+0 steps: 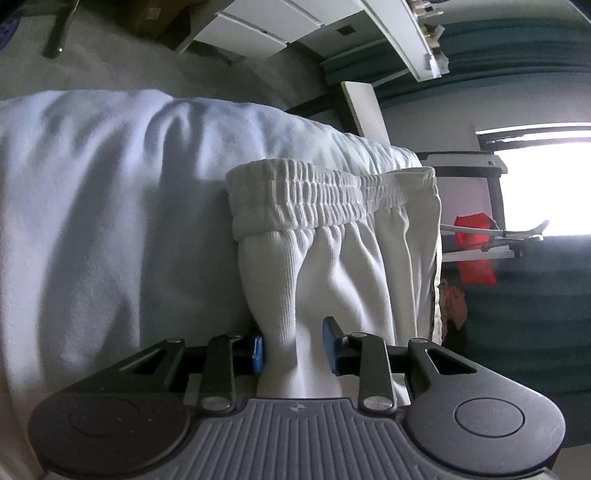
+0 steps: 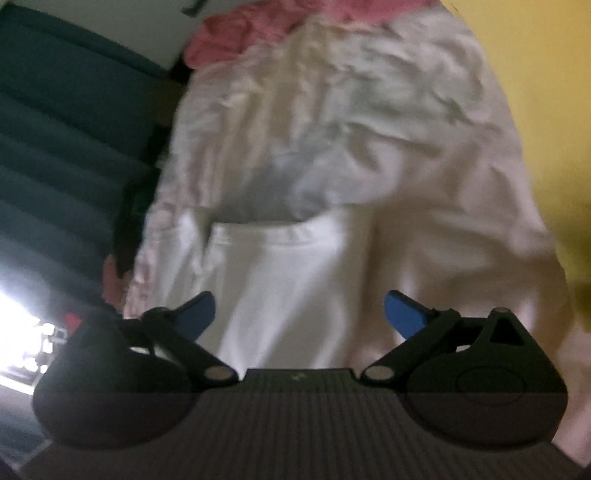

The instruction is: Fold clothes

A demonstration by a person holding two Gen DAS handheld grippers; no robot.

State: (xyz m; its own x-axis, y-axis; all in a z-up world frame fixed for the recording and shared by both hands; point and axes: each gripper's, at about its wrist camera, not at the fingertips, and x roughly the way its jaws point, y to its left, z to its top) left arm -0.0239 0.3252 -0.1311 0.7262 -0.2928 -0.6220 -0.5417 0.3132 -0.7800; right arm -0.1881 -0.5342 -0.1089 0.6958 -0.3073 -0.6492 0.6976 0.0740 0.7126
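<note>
Pale bedsheet (image 1: 92, 184) behind; left claw (image 1: 295, 347) pinches white shorts (image 1: 332, 240); right claw (image 2: 299, 317) gapes, empty.

Ribbed white knit shorts (image 1: 332, 258), matt black plastic fingers (image 1: 258, 350), soft pale sheet (image 1: 92, 184).

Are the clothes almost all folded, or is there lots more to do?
Lots more. Nothing in view looks neatly folded yet. In hand: the left gripper pinches a bunch of the white ribbed garment with the elastic waistband, which lies on the pale blue sheet. The right gripper hangs open over a crumpled pile of whitish clothes, with pink fabric behind it, all unfolded.
</note>
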